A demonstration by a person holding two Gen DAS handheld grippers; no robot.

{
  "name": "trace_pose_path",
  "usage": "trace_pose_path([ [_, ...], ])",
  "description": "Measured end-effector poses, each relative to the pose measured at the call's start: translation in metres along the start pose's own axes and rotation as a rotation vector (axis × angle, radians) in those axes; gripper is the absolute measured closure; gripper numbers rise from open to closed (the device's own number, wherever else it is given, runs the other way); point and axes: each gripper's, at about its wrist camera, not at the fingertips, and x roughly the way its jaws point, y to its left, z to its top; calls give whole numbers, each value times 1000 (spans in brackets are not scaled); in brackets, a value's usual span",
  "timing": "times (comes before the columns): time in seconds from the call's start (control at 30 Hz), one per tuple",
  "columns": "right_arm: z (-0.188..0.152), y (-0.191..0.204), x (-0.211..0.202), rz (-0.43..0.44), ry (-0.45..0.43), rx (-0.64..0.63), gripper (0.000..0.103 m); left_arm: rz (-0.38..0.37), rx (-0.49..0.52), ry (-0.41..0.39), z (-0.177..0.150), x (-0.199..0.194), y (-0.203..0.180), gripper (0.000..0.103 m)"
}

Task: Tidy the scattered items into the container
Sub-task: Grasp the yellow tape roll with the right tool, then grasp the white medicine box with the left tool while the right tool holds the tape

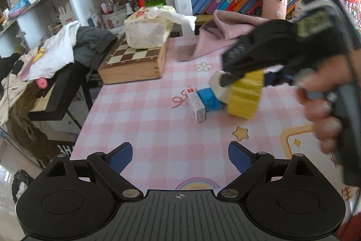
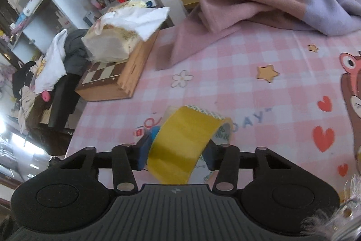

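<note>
Right gripper [image 2: 176, 150] clamps the yellow tape [image 2: 182, 146], lower centre; left gripper [image 1: 180, 157] gapes over the tablecloth [image 1: 146, 123].

The right gripper [image 2: 176, 156] clamps a yellow tape roll [image 2: 182, 143] between its blue pads [image 2: 144, 150] above the pink checked cloth [image 2: 248, 94]. A chessboard box [image 2: 112, 80] with a tissue pack [image 2: 112, 42] on top sits at the far left.

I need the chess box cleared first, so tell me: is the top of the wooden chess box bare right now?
No. A tissue pack with a tissue sticking out sits on top of the wooden chess box.
</note>
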Motion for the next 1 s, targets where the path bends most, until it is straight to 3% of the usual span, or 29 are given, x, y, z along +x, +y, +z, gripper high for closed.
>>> trace_pose_path([
  [0.2,-6,-24,-30,-16,-13,-22,69,-30,-9,-33,19,28,-4,12],
  [0.3,-12,-32,-39,-11,-2,-25,69,-41,-18,-22,28,50,-6,23],
  [0.43,-20,-39,-48,-7,18,-28,69,-46,-35,16,37,79,-9,47],
  [0.67,-23,-47,-52,4,26,-43,69,-45,-132,73,46,117,-2,68],
  [0.73,-23,-48,-53,-1,26,-44,69,-55,-162,90,45,124,0,87],
  [0.77,-24,-50,-54,0,27,-42,69,-54,-169,91,44,124,2,90],
  [1.0,-26,-50,-64,35,12,-58,70,-107,-162,53,37,85,10,90],
])
